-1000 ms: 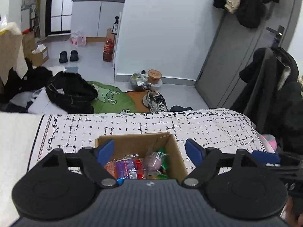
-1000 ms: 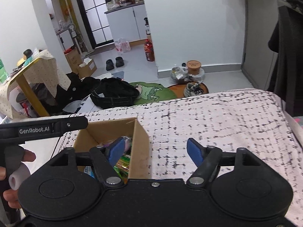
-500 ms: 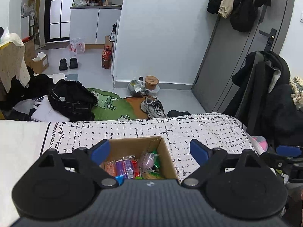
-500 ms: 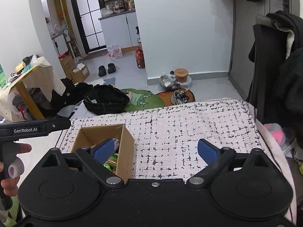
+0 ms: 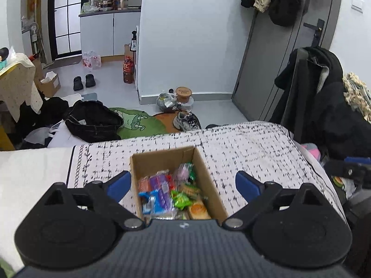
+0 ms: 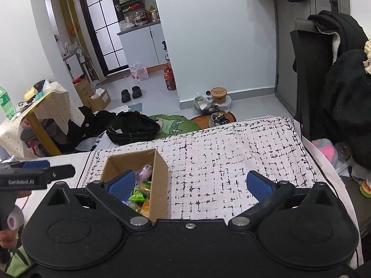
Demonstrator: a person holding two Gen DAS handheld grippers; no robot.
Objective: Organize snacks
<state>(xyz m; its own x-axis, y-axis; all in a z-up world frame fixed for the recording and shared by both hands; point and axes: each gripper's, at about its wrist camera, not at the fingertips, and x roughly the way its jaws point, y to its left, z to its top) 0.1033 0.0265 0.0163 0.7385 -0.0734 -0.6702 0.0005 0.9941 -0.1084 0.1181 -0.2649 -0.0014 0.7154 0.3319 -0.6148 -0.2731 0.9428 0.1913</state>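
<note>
the open brown cardboard box [image 5: 204,171] of wrapped snacks [image 5: 167,191] is seen at lower centre on the black-and-white patterned cloth [image 6: 231,157]. both the left gripper [image 5: 183,183] and right gripper [image 6: 190,183] have been drawn back, jaws opening wide and empty; sorting seems finished.

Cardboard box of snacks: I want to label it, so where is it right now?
The cardboard box stands open on the black-and-white patterned cloth, centred in the left wrist view, lower left in the right wrist view.

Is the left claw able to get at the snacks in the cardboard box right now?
Probably yes. The cardboard box is open-topped, the snacks lie uncovered, and the left claw hangs over them, empty and opening.
</note>
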